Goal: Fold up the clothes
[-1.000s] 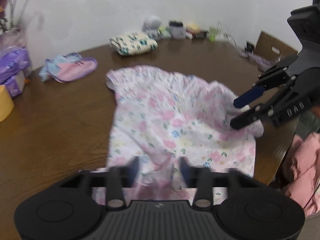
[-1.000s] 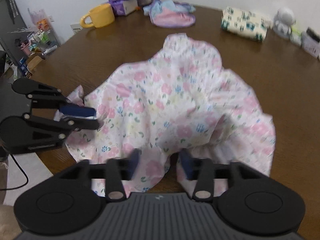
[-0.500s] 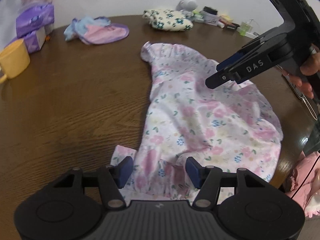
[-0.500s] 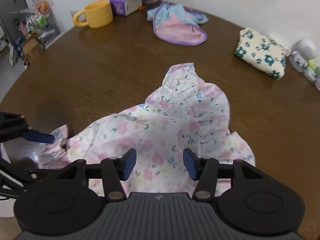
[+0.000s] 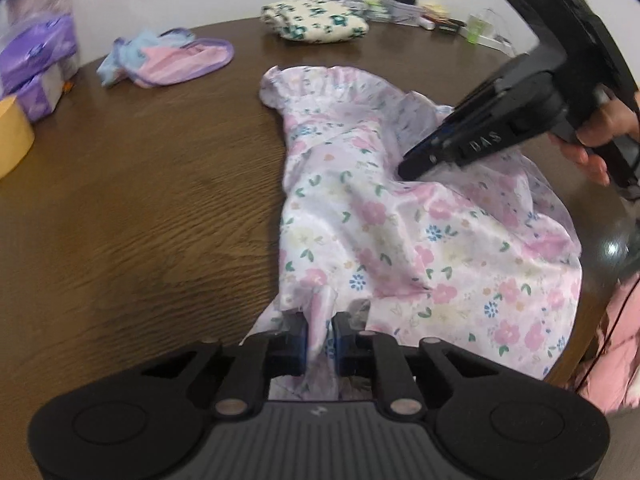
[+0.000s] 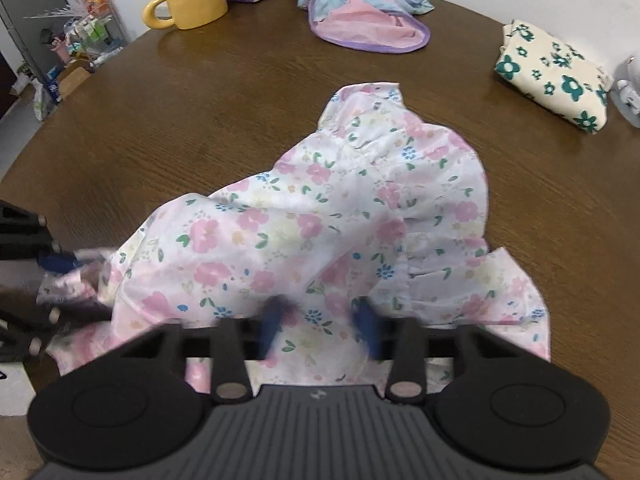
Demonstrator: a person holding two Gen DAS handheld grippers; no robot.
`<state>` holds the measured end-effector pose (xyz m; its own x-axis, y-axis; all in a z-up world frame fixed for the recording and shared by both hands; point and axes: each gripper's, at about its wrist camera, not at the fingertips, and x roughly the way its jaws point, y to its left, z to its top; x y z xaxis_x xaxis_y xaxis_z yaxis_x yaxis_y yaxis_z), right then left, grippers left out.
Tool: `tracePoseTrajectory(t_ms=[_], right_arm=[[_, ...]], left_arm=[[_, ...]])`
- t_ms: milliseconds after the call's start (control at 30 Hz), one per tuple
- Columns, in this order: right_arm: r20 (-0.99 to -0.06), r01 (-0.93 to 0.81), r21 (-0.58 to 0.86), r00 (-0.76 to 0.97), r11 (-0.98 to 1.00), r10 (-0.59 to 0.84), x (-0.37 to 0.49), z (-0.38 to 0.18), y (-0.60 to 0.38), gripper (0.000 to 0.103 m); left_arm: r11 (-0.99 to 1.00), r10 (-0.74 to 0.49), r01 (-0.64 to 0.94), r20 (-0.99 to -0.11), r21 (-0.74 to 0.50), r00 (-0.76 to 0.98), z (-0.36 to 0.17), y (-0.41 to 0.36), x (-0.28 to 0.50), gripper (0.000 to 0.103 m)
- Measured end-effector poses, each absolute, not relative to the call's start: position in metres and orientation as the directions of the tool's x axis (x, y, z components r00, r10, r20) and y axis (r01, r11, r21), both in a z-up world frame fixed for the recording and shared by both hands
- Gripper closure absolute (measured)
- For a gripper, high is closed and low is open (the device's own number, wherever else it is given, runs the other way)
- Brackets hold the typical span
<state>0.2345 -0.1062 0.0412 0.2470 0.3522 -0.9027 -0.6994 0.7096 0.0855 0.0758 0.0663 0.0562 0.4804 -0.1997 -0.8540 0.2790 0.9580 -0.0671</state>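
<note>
Floral garment (image 5: 384,240) lies crumpled and unfolded on the worktop (image 5: 140,220); left gripper (image 5: 320,344) fingers clench its hem, right gripper (image 6: 320,320) fingers are closing on fabric. One cream floral garment (image 6: 552,76) lies folded.

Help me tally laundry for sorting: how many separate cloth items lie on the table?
3: the floral garment at the near edge, a pink-and-blue piece far across, a folded green-flowered cloth far right. More pink fabric hangs off-table.
</note>
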Motion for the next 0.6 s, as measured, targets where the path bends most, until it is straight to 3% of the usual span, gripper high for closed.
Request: tracePoseTrajectory(t_ms=[333,600], right_arm=[[-0.866,-0.636,0.109,0.317,0.764,0.387,0.198,0.068,-0.146,0.103],[-0.879,-0.585,0.202,0.245,0.785,0.409,0.132,0.053,-0.159,0.102]], left_arm=[[0.949,-0.057,0.274,-0.769,0.157,0.637,0.086,0.079,0.113,0.1],[0.91,-0.069,0.364,-0.792,0.2,0.606,0.067,0.054,0.139,0.099]])
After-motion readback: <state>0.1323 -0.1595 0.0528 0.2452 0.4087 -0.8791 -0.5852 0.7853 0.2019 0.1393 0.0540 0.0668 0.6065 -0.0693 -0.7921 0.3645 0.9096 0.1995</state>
